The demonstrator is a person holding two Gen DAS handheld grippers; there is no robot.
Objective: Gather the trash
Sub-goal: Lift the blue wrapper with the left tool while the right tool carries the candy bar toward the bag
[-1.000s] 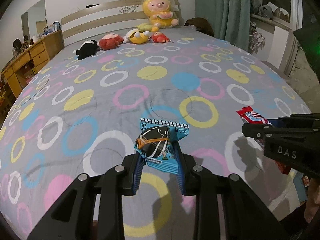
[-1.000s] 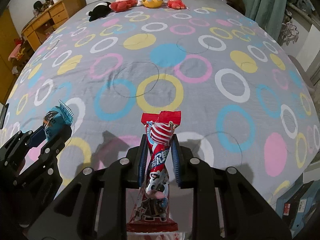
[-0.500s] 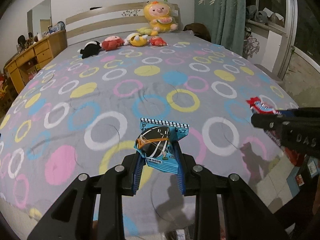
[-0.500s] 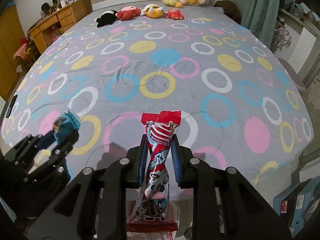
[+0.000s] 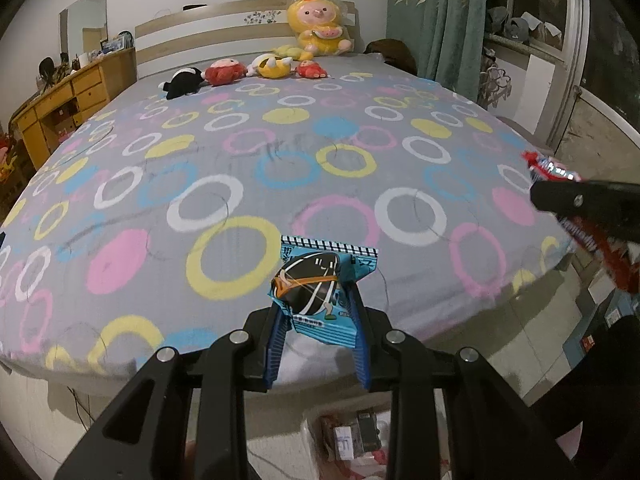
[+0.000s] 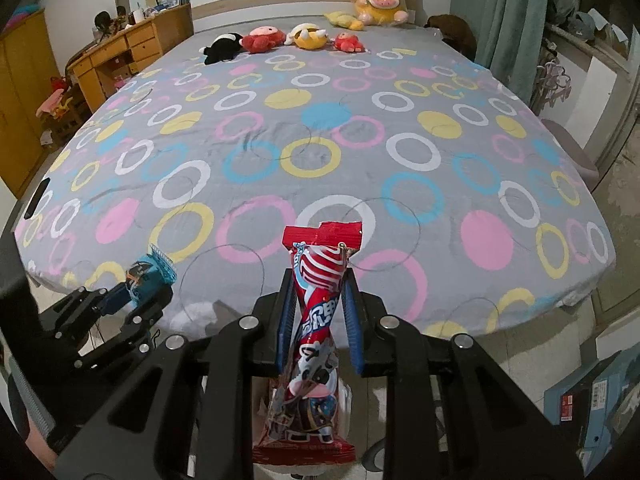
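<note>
Both wrappers look light, crinkly and slippery — the left gripper (image 5: 318, 312) is pinched on the blue snack packet (image 5: 320, 288) at 6 o'clock, the right gripper (image 6: 318, 312) clamped mid-length on the red wrapper (image 6: 316, 320) — best held mid-body, not by the edges.

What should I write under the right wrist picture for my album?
Right gripper pinching a red candy wrapper above the foot of a ring-patterned bed.

No text reads clearly: the red snack wrapper (image 6: 316, 320) carries large white stylised characters and the blue snack packet (image 5: 316, 288) small print, both too unclear to make out.
</note>
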